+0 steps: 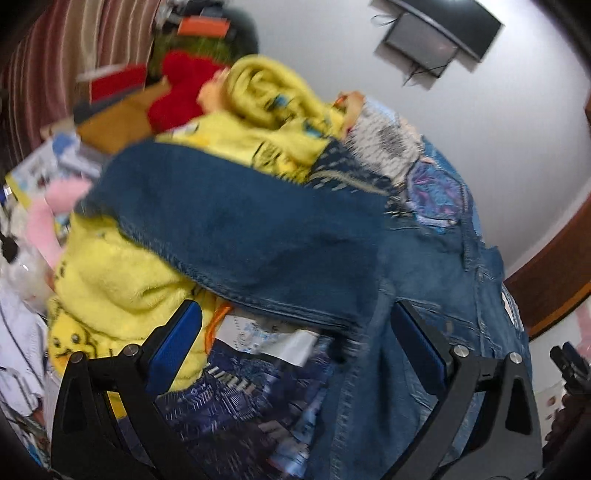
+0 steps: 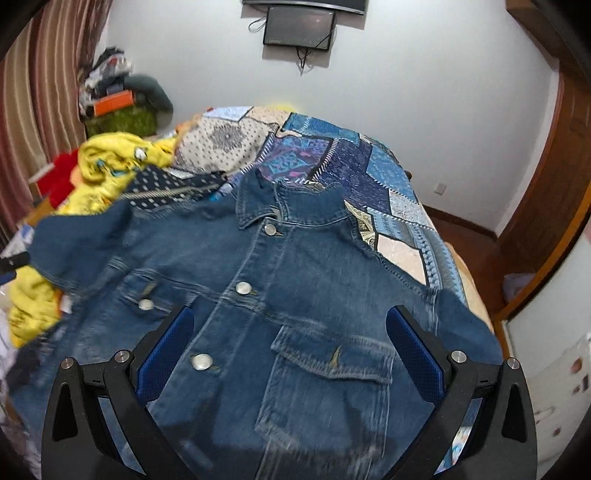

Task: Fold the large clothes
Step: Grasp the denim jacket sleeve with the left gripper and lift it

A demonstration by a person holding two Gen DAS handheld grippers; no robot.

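Observation:
A blue denim jacket (image 2: pixel 295 266) lies front-up on a bed covered by a patchwork quilt (image 2: pixel 369 166), collar toward the far wall, buttons done up. My right gripper (image 2: pixel 290 314) hovers open over its chest, fingers either side of the flap pocket (image 2: pixel 332 362). In the left wrist view one sleeve of the jacket (image 1: pixel 258 229) stretches across a yellow fleece garment (image 1: pixel 110 280). My left gripper (image 1: pixel 295 314) stands open just below the sleeve's hem, holding nothing. Both views are motion-blurred.
The yellow fleece (image 2: pixel 110 158) is heaped at the bed's left side with a red item (image 1: pixel 181 92) and a pink plush (image 1: pixel 40 218). A striped curtain (image 2: pixel 33 92) hangs left. A wall screen (image 2: pixel 299 26) is ahead, a wooden door frame (image 2: pixel 554 184) right.

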